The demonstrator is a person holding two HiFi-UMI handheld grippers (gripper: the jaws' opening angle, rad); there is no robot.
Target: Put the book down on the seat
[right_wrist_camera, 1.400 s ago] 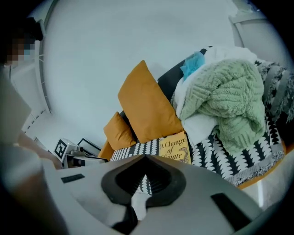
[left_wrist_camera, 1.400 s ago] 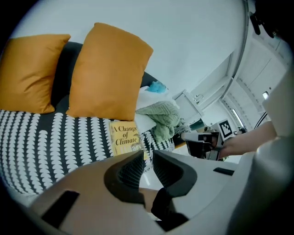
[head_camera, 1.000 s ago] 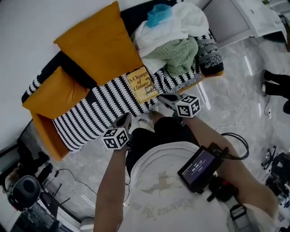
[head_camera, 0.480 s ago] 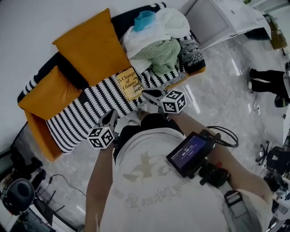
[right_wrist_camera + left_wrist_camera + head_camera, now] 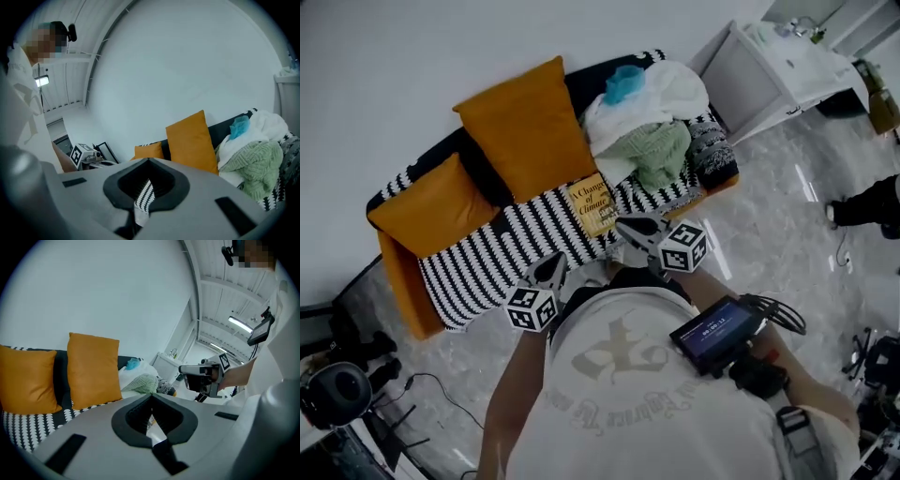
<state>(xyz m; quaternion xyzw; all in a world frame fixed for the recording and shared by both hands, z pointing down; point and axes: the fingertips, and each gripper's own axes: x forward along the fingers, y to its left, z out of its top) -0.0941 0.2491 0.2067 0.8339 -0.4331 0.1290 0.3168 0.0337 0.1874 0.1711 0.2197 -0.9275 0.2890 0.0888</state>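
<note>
Book: flat on striped seat, frame centre, in front of big orange cushion, beside clothes pile.
L gripper: jaws pressed together, empty; lower left of book, apart.
R gripper: jaws pressed together, empty; tips near book's lower-right corner.
Small cushion: seat's left end.

Open running along the black-and-white striped sofa seat, bare from its left end to the middle. On the far side, a large orange square cushion and a smaller orange cushion block the back. Further right lies a yellow paperback book, and a heap of white and green laundry fills the right end.
</note>
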